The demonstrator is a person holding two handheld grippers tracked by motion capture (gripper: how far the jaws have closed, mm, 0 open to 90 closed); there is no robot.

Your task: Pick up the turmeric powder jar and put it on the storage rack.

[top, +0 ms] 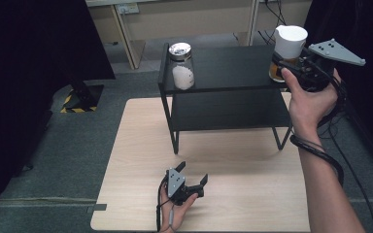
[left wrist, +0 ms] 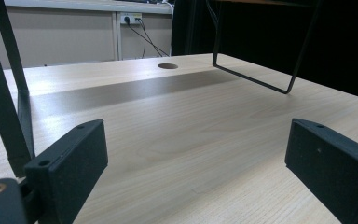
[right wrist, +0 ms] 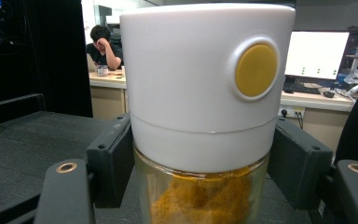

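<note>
A pale wooden table carries a black two-level shelf toward its far side. On the shelf's top level, at the left end, stands a glass jar with a shiny metal lid and white powder inside. At the right end, the right gripper has its jaws closed on the sides of a spice jar, a glass one with a tall white cap bearing a yellow round spot and orange powder inside; it seems to sit at the shelf's edge, though its base is hidden. The left gripper rests low on the near table, jaws spread wide with nothing between them.
</note>
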